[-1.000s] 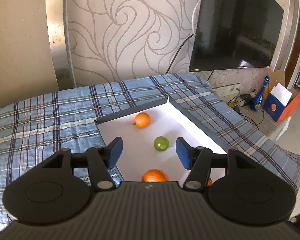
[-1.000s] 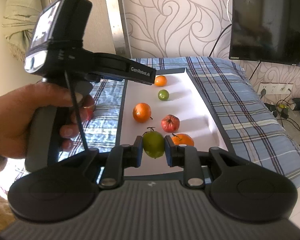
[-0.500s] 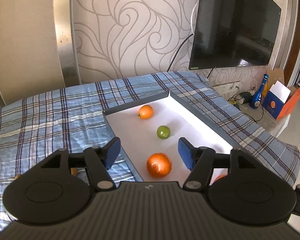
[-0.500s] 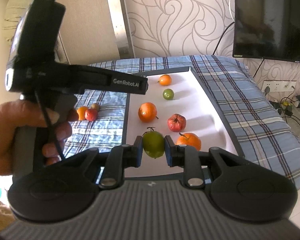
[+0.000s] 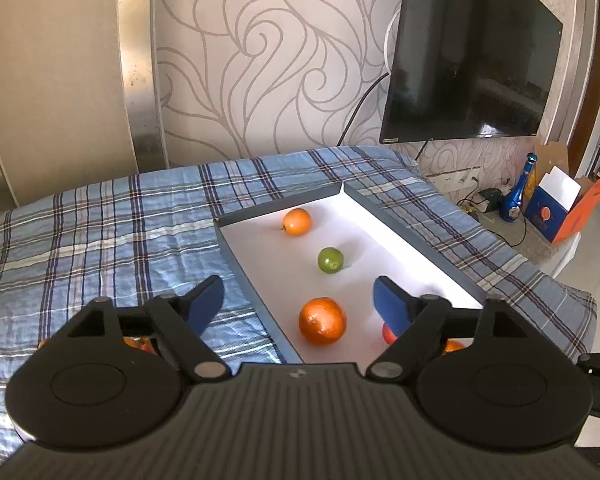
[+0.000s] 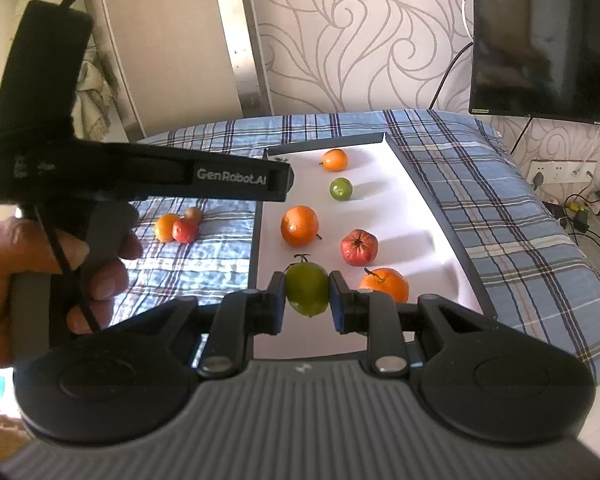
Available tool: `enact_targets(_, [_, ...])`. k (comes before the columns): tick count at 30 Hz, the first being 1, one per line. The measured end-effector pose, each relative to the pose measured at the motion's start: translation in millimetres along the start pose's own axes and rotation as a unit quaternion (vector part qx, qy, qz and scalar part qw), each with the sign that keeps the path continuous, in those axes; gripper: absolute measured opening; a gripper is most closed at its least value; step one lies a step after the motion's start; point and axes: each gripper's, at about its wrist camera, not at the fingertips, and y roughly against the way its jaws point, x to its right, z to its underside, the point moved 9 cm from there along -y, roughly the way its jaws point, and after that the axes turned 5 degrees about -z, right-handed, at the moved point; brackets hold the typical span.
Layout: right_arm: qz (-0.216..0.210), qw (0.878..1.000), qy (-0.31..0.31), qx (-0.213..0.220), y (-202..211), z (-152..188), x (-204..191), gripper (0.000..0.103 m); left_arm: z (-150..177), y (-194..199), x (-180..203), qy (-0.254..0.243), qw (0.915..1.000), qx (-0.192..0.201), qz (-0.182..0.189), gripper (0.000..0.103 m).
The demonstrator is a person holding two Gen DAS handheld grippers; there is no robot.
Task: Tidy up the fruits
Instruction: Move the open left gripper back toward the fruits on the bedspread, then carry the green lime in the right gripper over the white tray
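Observation:
A white tray [image 6: 432, 216] with a dark rim lies on the plaid bed. In it lie a small orange [image 6: 334, 159], a lime [image 6: 341, 189], a big orange [image 6: 299, 225], a red fruit [image 6: 359, 247] and another orange [image 6: 385, 283]. My right gripper [image 6: 307, 298] is shut on a green fruit [image 6: 307, 293] above the tray's near end. My left gripper [image 5: 298, 298] is open and empty above the tray's left rim [image 5: 256, 300], near the big orange [image 5: 322, 321]. The lime [image 5: 330, 260] and small orange [image 5: 297, 222] lie beyond.
Three loose fruits, an orange [image 6: 165, 227], a red one [image 6: 185, 230] and a brown one [image 6: 193, 213], lie on the plaid cover [image 6: 204, 248] left of the tray. A TV [image 5: 468, 60] hangs on the wall. A blue bottle [image 5: 518, 196] and boxes stand on the floor at right.
My left gripper has drawn back and to the left, so more of the tray shows. My right gripper still holds the green fruit, almost unmoved.

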Motion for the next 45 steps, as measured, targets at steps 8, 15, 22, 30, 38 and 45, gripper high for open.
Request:
enact_targets(8, [0.010, 1.000, -0.011, 0.006, 1.2, -3.2, 9.1, 0.026, 0.8, -1.6, -10.3, 0.013, 0.9998, 0.001, -0.015, 0.099])
enact_targets(15, [0.015, 1.000, -0.015, 0.010, 0.5, -6.6, 15.3, 0.026, 4.1, -6.1, -23.8, 0.014, 0.9975, -0.006, -0.070, 0.100])
enact_targets(22, [0.016, 1.000, -0.016, 0.012, -0.7, -9.1, 17.8, 0.026, 9.1, -3.7, -24.5, 0.010, 0.9981, -0.009, -0.060, 0.100])
enact_targets(30, [0.017, 1.000, -0.022, 0.013, -3.3, -13.1, 24.3, 0.027, 19.2, 0.3, -17.9, 0.005, 0.9995, -0.018, -0.026, 0.100])
enact_targets(38, [0.009, 1.000, -0.017, 0.011, -9.3, -18.0, 22.2, 0.027, 32.5, 6.4, -13.1, -0.008, 0.9995, -0.028, -0.014, 0.100])
enact_targets(45, [0.005, 1.000, -0.010, 0.004, -16.3, -21.9, 20.8, 0.027, 41.3, 10.6, -16.6, 0.015, 0.9994, -0.032, -0.006, 0.100])
